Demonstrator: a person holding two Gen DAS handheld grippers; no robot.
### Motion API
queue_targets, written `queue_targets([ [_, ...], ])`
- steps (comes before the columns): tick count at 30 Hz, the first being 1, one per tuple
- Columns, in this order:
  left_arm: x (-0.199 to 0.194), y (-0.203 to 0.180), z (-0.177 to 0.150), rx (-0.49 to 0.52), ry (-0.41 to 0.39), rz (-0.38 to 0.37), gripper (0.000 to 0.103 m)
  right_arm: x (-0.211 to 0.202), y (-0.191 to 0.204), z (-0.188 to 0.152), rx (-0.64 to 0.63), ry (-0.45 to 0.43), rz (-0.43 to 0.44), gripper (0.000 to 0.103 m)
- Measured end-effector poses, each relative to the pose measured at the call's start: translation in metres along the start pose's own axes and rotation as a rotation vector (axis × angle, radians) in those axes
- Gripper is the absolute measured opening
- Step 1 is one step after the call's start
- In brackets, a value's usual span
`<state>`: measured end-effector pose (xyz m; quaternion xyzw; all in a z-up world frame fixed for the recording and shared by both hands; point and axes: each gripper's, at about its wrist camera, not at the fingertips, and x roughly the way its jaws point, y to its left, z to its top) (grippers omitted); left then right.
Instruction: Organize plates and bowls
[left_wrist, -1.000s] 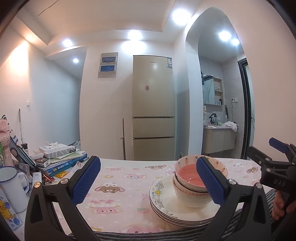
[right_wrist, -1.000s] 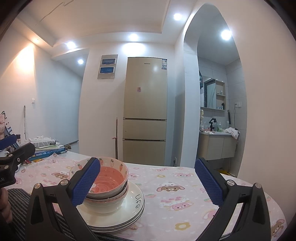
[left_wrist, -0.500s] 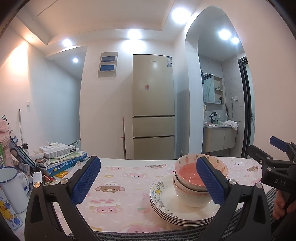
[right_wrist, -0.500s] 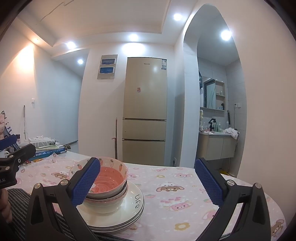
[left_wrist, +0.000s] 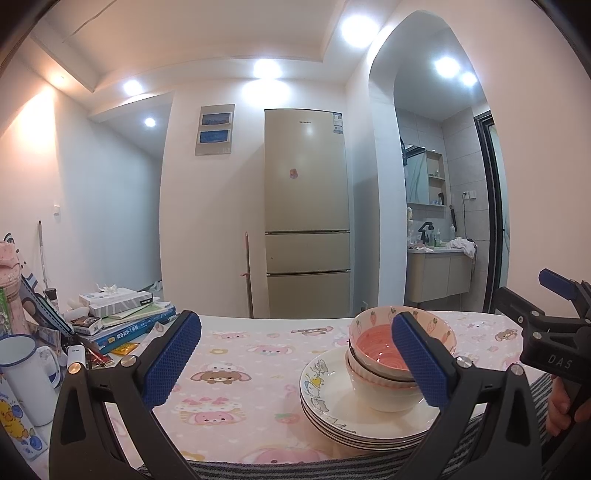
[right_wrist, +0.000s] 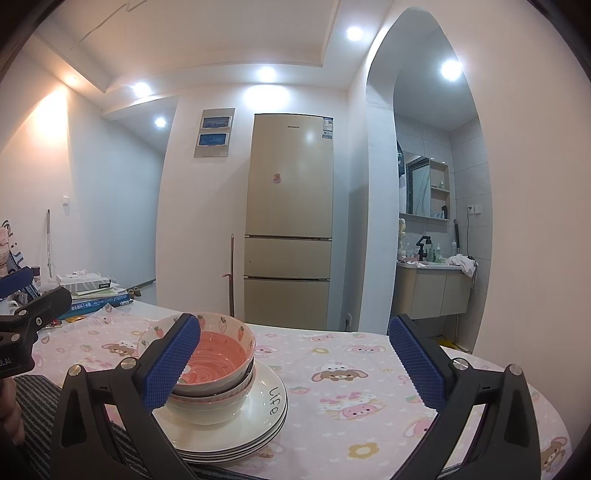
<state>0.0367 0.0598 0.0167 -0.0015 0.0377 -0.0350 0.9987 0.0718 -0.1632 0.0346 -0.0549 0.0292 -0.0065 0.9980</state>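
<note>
Jaws on both grippers spread wide, nothing between the blue pads. Left gripper (left_wrist: 295, 360) hovers low over the pink cartoon tablecloth (left_wrist: 240, 354); its right pad overlaps the bowls in view, contact unclear. Right gripper (right_wrist: 293, 363) same height, left pad in front of the bowl rim. Nested bowls (right_wrist: 218, 363), strawberry-print one with pink inside on top, sit on a stack of white plates (right_wrist: 266, 410) near the table's front edge: 3 o'clock from the left gripper, 9 o'clock from the right. Books (left_wrist: 133, 325), tissue box and enamel mug (left_wrist: 26, 376) at 9 o'clock, left view. Fridge (right_wrist: 290, 225) at 12.
</note>
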Motion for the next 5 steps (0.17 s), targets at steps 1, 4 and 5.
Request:
queue_targets([
  [1, 0.0002, 0.0003, 0.0, 0.001, 0.0, 0.0, 0.103, 0.0004, -0.0006, -0.0001, 0.0, 0.0, 0.0, 0.103],
  [4, 0.0011, 0.0012, -0.0006, 0.002, 0.001, -0.001, 0.103, 0.0, -0.0003, 0.0, 0.0, -0.001, -0.001, 0.103],
  [5, 0.0008, 0.0006, -0.0005, 0.002, 0.001, -0.001, 0.103, 0.0001, -0.0009, -0.0002, 0.0, -0.002, -0.002, 0.103],
])
